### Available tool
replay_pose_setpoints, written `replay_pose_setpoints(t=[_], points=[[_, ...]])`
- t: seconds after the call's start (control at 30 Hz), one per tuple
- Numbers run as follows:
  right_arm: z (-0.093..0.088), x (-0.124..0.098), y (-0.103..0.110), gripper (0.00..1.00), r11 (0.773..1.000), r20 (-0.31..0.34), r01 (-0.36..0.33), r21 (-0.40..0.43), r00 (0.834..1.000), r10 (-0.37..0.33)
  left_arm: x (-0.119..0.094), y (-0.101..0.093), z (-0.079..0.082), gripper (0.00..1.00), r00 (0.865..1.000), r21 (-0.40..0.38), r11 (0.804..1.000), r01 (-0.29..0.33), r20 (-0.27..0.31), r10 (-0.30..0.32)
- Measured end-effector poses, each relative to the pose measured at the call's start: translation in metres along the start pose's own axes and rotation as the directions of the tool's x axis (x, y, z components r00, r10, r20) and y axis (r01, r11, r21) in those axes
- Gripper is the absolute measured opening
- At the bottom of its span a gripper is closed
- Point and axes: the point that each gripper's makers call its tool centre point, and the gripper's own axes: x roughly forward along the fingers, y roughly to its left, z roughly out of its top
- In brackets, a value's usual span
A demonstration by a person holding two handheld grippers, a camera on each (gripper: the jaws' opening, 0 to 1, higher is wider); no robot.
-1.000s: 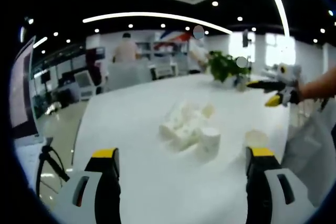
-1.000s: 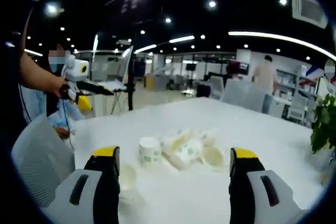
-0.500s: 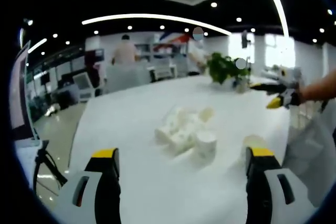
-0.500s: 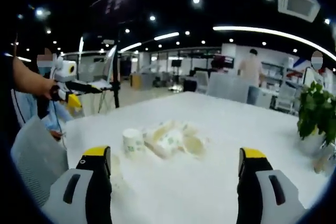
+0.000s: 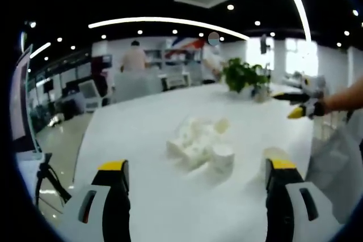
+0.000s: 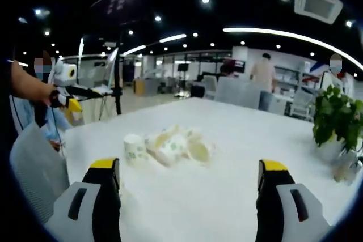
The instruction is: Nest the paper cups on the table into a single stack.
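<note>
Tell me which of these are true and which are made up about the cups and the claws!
1. The paper cups lie in a jumbled pile on the white table. True.
2. One cup stands upright beside the pile. True.
3. The right claw is squeezing a cup. False: its jaws are wide apart with nothing between them.
4. A green plant sits on the table. True.
5. The left claw is shut tight. False: it is open and empty.
6. The cups are already one neat stack. False: they are scattered in a heap.
</note>
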Motion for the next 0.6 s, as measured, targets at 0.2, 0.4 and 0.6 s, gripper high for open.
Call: replay_pose_setpoints(t=[0.2, 0.4, 0.6], points=[[-0.006, 0.000, -0.003, 1.00, 1.000, -0.011, 0.005, 0.006, 1.000, -0.005, 0.008, -0.004, 0.000, 0.99, 1.000, -0.005, 1.000, 0.017, -0.004, -0.017], [-0.006, 0.002, -0.003, 1.00, 1.000, -0.016, 0.000, 0.008, 1.000, 0.000, 0.015, -0.005, 0.001, 0.98, 1.000, 0.012, 0.999, 0.029, -0.009, -0.029], [-0.007, 0.004, -0.004, 1.00, 1.000, -0.014, 0.001, 0.013, 1.000, -0.001, 0.026, -0.006, 0.002, 0.97, 0.999, 0.012, 0.999, 0.046, -0.014, -0.046]])
